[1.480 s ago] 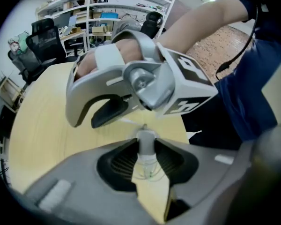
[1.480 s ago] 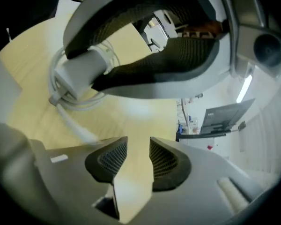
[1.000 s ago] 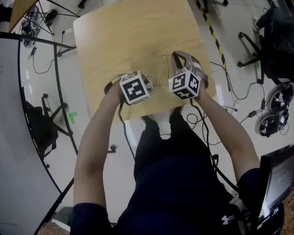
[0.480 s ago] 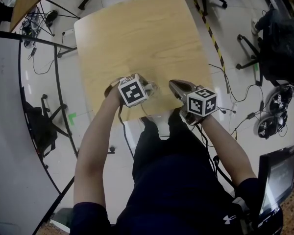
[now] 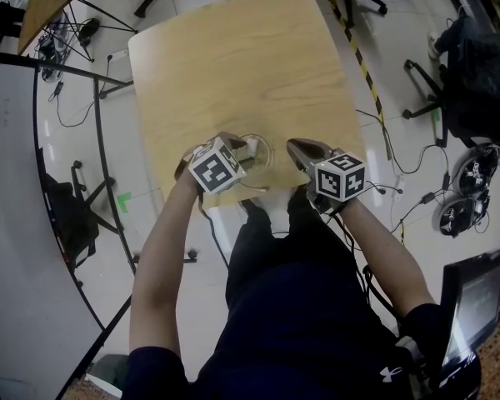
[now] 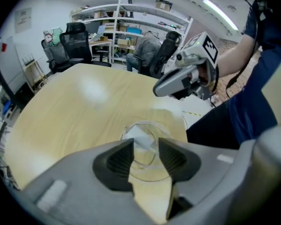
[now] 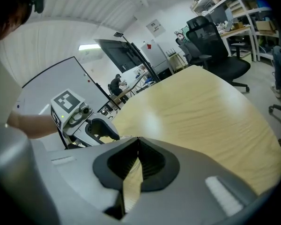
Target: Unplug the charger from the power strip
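Note:
A small white block with a loop of clear cable (image 5: 255,151) lies near the front edge of the wooden table (image 5: 233,65); I cannot tell whether it is the charger. No power strip shows. My left gripper (image 5: 245,149) hangs over it, steeply tilted down. In the left gripper view the white block (image 6: 139,137) shows just past the left gripper (image 6: 145,146), whose jaws are opening and whose pads are clear of it. My right gripper (image 5: 294,147) is to the right at the table's front edge; in its own view the right gripper (image 7: 137,142) is shut and empty.
Office chairs (image 5: 425,82), loose cables and a yellow-black floor strip (image 5: 362,57) surround the table. A curved grey partition (image 5: 17,207) stands at the left. Shelves and chairs (image 6: 131,36) are beyond the table's far edge.
The right gripper drew back to the right along the table's front edge and rolled, its cube showing another face. The left gripper tilted over the white block and cable loop.

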